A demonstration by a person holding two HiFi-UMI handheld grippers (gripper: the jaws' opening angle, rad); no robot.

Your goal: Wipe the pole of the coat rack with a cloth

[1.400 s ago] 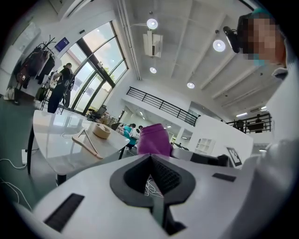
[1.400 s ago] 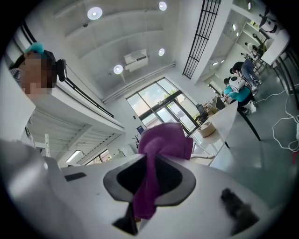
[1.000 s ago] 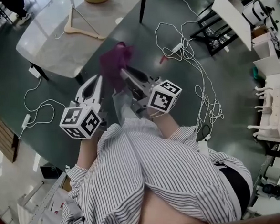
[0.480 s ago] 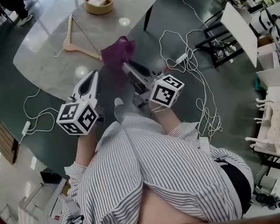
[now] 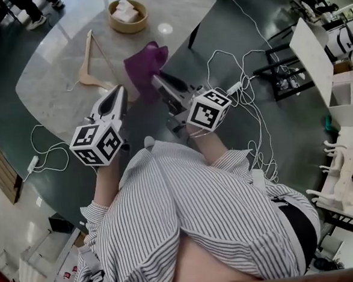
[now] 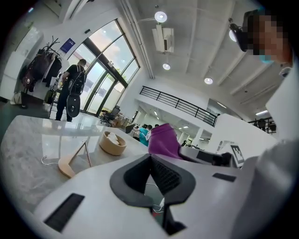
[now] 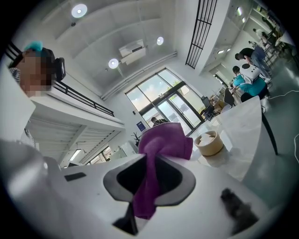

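We find the purple cloth clamped in the right hand-held gripper. In the right gripper view, a strip of the cloth runs down between the two jaws, which are closed on it, and the rest bunches up beyond the jaw tips. In the head view the cloth shows over the near edge of the counter; we cannot tell whether it touches the surface.

The left hand-held gripper sits just beside the right one, pointing the same way. In the left gripper view its jaw tips meet and nothing is between them. The cloth appears beyond them, to the right.

On the counter, a wooden hanger lies flat to the left of the cloth. A round wooden bowl with pale contents stands farther back.

Each gripper carries a marker cube at its rear end. White cables trail across the dark floor to the right of the counter. The person's striped shirt fills the lower part of the head view.
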